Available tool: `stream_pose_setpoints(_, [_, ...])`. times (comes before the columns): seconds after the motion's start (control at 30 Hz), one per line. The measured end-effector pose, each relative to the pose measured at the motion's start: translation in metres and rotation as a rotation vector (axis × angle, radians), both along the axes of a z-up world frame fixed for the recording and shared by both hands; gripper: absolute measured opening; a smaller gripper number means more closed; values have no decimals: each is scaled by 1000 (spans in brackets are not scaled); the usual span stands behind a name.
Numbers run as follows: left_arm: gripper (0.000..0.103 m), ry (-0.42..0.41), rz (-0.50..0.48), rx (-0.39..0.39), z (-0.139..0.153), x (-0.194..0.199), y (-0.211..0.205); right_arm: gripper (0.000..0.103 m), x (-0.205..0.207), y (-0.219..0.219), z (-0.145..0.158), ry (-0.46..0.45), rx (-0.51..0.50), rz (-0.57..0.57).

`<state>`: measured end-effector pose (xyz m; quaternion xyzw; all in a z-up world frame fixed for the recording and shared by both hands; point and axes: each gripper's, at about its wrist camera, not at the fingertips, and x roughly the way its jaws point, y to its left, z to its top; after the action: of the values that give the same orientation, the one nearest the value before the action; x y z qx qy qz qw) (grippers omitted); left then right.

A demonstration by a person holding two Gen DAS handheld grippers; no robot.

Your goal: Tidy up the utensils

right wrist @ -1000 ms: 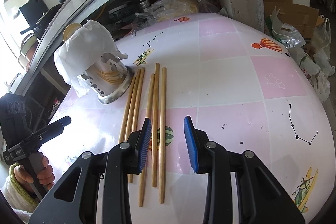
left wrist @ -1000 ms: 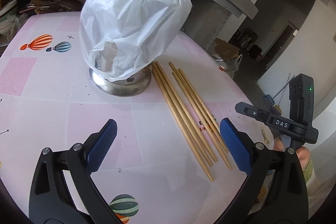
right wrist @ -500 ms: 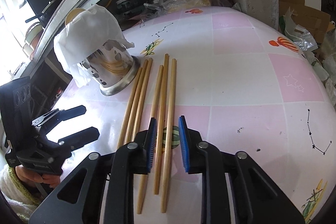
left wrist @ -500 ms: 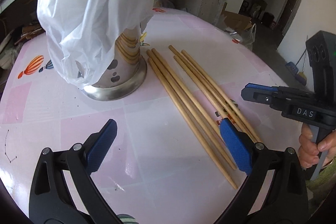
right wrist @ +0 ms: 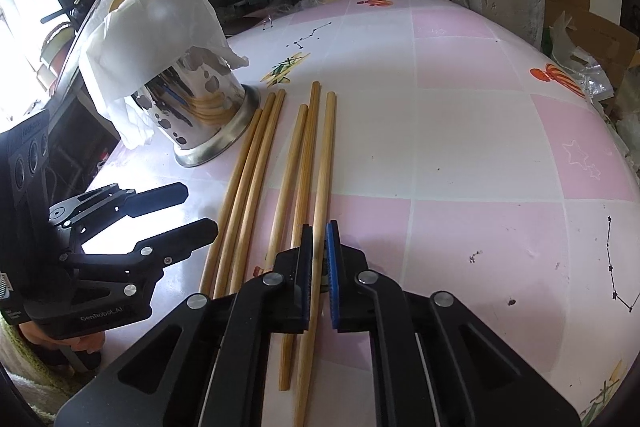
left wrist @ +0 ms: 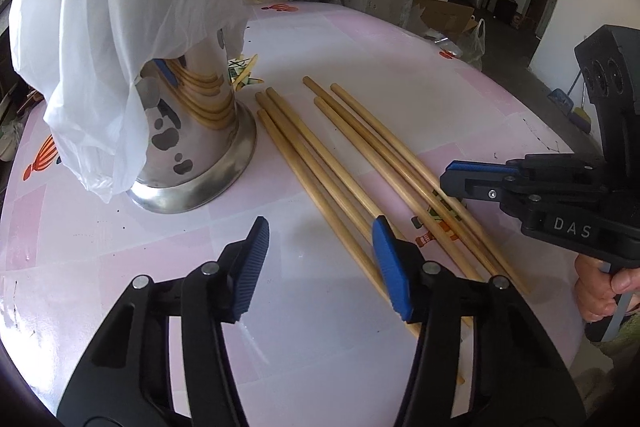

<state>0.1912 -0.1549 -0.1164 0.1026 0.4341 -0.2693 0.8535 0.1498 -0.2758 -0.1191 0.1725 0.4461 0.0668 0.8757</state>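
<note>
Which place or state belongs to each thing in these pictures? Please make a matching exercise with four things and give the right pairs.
Things:
1. right hand-held gripper
2. left hand-held gripper
3. white plastic bag
4. metal utensil holder

States or places:
A. draped over the top of the holder
B. jaws apart, over the table with nothing between them
C. standing upright beside the tips of the chopsticks
D. closed on one chopstick, the outermost of the six

Pairs: 1-D, 2-B, 3-A, 4-C
</note>
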Motion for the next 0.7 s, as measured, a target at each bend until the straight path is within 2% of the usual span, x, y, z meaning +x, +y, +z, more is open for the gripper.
stream_pose_setpoints(0.3, [31, 28, -9, 3, -8, 4, -8, 7, 3, 4, -2, 18, -15, 9])
stream_pose_setpoints(0.43, [28, 48, 4, -7, -8, 6, -5, 7, 2, 1, -2, 29, -11, -4])
stream_pose_setpoints(0.5, [22, 53, 13, 1, -8, 7, -3, 7, 0, -1, -2, 34, 0, -13])
stream_pose_setpoints(0.7, [17, 61, 20, 18, -9, 9, -3, 6, -9, -8, -3, 56, 30, -41])
